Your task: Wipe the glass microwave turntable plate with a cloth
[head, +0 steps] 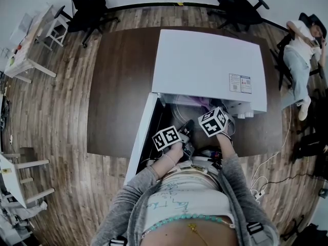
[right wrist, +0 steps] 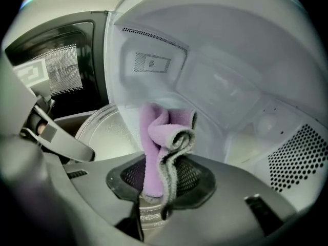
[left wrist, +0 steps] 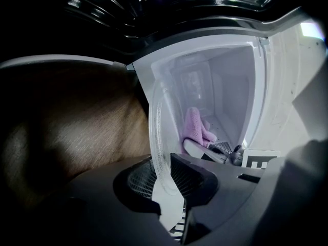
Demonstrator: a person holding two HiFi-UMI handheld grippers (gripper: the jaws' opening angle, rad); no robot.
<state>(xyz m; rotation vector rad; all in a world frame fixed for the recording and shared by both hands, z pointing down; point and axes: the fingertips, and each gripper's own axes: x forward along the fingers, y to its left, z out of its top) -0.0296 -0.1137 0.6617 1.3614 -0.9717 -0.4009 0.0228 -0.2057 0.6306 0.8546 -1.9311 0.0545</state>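
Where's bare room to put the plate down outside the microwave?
Bare: wide stretch of table left of the microwave and its open door; a narrower strip on its right. Crowded: the cavity mouth, where the left gripper clamps the glass plate and the right gripper holds the cloth.

my left gripper (left wrist: 166,181) is clamped on the plate (left wrist: 156,132) rim; my right gripper (right wrist: 161,181) pinches the cloth (right wrist: 159,132); both forearms (head: 154,176) reach forward, side by side.

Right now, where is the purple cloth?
In the right gripper view the cloth is pinched in the right gripper's jaws, inside the microwave, just right of the glass plate.
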